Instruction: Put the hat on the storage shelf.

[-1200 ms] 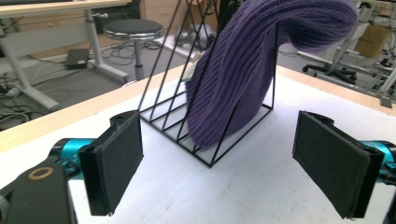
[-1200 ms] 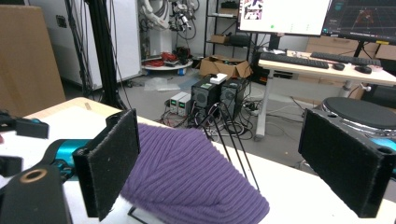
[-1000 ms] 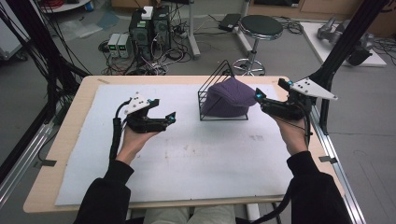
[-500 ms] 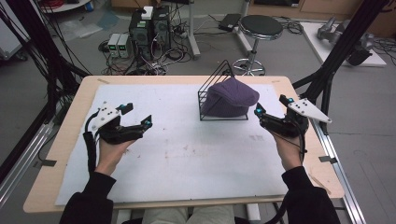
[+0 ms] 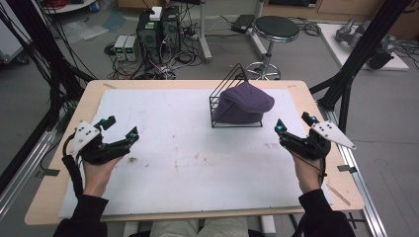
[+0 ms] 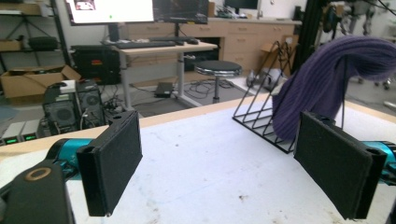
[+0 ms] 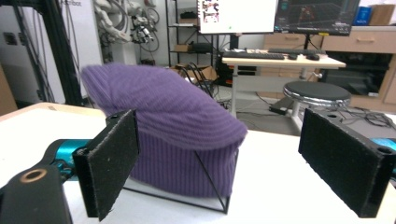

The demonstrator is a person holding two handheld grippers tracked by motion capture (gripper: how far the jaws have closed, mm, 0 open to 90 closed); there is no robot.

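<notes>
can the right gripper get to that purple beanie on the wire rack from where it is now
Probably yes. The right gripper is open, apart from the purple beanie draped over the black wire rack, with bare table between them.

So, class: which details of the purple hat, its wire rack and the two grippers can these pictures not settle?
- Wire rack: in the high view the purple hat covers most of its dividers, so their number is hidden.
- Hat: cut off by the edge in the left gripper view.
- Right gripper: its left jaw hides the hat's lower corner.
</notes>
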